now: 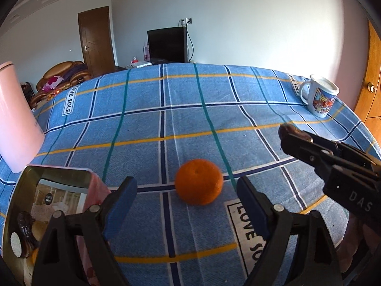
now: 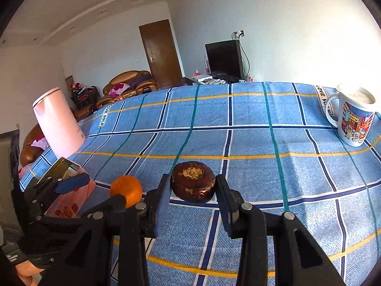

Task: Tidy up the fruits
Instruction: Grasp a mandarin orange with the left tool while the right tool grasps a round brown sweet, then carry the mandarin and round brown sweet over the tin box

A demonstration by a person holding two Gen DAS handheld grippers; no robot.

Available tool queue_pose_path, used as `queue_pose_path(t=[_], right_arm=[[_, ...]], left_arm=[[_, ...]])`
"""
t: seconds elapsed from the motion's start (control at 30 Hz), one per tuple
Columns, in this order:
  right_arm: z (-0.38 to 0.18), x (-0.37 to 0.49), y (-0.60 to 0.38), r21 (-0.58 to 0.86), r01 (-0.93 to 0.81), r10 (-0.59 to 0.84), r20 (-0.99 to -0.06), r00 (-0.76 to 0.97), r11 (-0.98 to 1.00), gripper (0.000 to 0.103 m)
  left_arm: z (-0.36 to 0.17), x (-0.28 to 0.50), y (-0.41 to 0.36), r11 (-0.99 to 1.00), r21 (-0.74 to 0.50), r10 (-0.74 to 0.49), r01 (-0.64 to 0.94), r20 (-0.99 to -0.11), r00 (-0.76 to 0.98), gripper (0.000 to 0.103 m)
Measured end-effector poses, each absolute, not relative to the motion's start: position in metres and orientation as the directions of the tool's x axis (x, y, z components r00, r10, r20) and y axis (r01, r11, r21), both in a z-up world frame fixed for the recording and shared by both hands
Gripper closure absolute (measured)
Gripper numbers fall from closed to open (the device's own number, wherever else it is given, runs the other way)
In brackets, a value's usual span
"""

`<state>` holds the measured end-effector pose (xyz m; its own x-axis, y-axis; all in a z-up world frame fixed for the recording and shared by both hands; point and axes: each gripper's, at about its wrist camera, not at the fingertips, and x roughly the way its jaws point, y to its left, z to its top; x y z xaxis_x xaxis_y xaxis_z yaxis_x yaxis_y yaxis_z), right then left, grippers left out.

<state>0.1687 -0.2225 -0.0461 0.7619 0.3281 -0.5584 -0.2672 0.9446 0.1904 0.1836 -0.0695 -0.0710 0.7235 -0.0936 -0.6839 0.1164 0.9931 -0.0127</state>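
Observation:
An orange (image 1: 198, 186) lies on the blue checked cloth, level with the tips of my left gripper (image 1: 186, 187). That gripper is open wide, and neither blue pad touches the fruit. The right wrist view shows the same orange (image 2: 126, 189) partly behind the left gripper (image 2: 95, 191). My right gripper (image 2: 193, 184) is shut on a dark brown water chestnut (image 2: 193, 178), with a pad pressed on each side, just above the cloth. From the left wrist view, the right gripper (image 1: 295, 140) reaches in from the right with the chestnut (image 1: 289, 130) at its tip.
An open pink tin (image 1: 54, 174) with fruit inside stands at the near left, also seen in the right wrist view as the tin (image 2: 64, 166). A pink kettle (image 2: 58, 124) stands behind it. A printed mug (image 2: 354, 121) is at the far right edge.

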Motion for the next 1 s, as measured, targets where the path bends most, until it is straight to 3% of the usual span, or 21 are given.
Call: queue_pose_path(t=[0.23, 0.3, 0.4, 0.7, 1.0], right_arm=[[-0.045, 0.166, -0.222, 0.185, -0.272, 0.329, -0.543, 0.772, 0.944, 0.063], [-0.045, 0.166, -0.222, 0.184, -0.269, 0.326, -0.544, 0.773, 0.945, 0.063], [-0.045, 0.166, -0.221, 0.183, -0.270, 0.326, -0.543, 0.774, 0.945, 0.063], [-0.039, 0.157, -0.222, 0.173, -0.285, 0.333, -0.492, 0.804, 0.943, 0.063], [-0.035, 0.149, -0.221, 0.156, -0.298, 0.337, -0.453, 0.826, 0.942, 0.063]], left_arm=[[-0.080, 0.206, -0.071, 0.992, -0.058, -0.122, 0.116, -0.729, 0.673, 0.028], [-0.085, 0.211, -0.070, 0.988, -0.090, -0.151, 0.127, -0.751, 0.643, 0.044], [-0.089, 0.214, -0.069, 0.981, -0.130, -0.192, 0.144, -0.763, 0.617, 0.053], [-0.078, 0.197, -0.057, 0.979, -0.162, -0.203, 0.125, -0.706, 0.678, 0.053], [-0.062, 0.178, -0.060, 0.988, -0.099, -0.157, 0.122, -0.624, 0.765, 0.053]])
